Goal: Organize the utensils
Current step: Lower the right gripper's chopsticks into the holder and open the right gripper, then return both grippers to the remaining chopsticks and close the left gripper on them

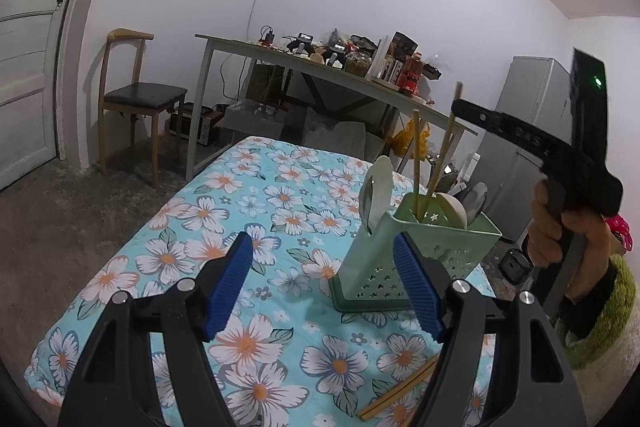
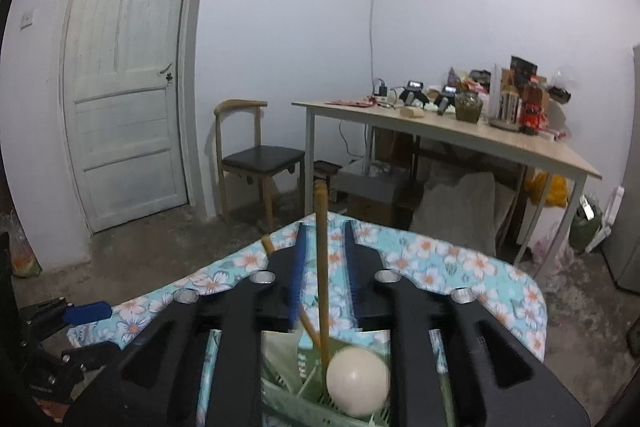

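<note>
The right gripper (image 2: 322,267) hung directly above the green utensil holder (image 1: 416,247), its jaws parted a little, with a chopstick (image 2: 321,267) standing upright in the gap between them. No pad seemed to press on the stick, though the right wrist view was too steep to be sure, so it was probably released and resting in the holder. Its long axis ran nearly vertical, lower end down among the pale spoon bowls (image 2: 357,381) in the holder's compartments. A second chopstick (image 2: 310,327) leaned across just left of it and passed behind the left pad.

The left gripper (image 1: 322,283) sat near and to the left of the holder, jaws wide apart and empty, its right pad (image 1: 416,287) crossing in front of the holder's near wall.

What remained on the floral tablecloth (image 1: 224,203) was a loose pair of chopsticks (image 1: 400,389) lying flat at the near right, long axis running from near left to far right, partly hidden under the left gripper's right arm. That pair lay closer to the left gripper, which would need to pull back and drop toward it; the holder stood just beyond and could be knocked.

A white spoon (image 1: 378,187) leaned at the holder's left side. Well behind stood a cluttered desk (image 1: 320,67) and a chair (image 1: 138,95).
</note>
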Motion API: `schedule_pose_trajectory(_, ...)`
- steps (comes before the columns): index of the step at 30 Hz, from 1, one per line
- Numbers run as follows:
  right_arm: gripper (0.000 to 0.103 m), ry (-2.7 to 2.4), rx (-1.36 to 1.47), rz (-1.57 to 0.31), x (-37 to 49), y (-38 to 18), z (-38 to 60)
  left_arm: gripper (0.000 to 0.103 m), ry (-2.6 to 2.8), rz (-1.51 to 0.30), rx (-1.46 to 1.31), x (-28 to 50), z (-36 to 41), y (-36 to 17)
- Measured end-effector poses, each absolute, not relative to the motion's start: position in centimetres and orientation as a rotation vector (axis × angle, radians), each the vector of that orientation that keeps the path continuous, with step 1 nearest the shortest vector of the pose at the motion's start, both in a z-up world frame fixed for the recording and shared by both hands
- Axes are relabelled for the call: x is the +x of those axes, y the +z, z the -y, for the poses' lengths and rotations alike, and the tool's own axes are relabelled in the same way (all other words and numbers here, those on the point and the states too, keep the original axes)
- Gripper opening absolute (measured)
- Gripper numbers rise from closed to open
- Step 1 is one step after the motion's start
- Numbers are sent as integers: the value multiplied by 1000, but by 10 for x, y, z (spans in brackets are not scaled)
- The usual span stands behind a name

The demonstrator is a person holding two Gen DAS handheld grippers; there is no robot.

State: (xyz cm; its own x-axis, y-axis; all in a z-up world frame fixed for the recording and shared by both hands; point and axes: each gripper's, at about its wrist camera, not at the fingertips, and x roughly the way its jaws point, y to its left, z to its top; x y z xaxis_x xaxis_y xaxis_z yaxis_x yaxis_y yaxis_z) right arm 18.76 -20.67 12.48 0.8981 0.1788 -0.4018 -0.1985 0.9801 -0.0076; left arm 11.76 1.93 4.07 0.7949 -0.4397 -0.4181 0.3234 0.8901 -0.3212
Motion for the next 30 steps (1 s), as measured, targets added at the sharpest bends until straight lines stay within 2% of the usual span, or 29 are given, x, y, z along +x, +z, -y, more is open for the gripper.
schedule_pose_trajectory(1, 40, 191, -34, -411, 183, 126, 210, 70, -415, -507, -241, 118, -19, 41)
schedule_pose_trajectory(2, 42, 187, -23, -408, 181, 128, 213, 70, -416, -508, -241, 118, -19, 40)
schedule_pose_trajectory(4, 53, 176, 16, -403, 172, 131, 221, 70, -417, -512, -241, 118, -19, 40)
schedule_pose_trajectory(11, 78, 159, 180, -434, 134, 139, 249, 71, -440, -533, -242, 115, -14, 36)
schedule_pose_trajectory(15, 90, 130, 273, -525, 110, 124, 260, 71, -461, -542, -240, 114, -11, 33)
schedule_pose_trajectory(24, 90, 15, 639, -796, 63, 31, 285, 71, -494, -614, -206, 119, -3, 16)
schedule_pose_trajectory(26, 85, 3, 753, -842, 54, 6, 289, 71, -501, -631, -193, 120, -2, 11)
schedule_pose_trajectory(30, 63, -32, 953, -916, 43, -38, 292, 71, -528, -675, -151, 120, 3, -1)
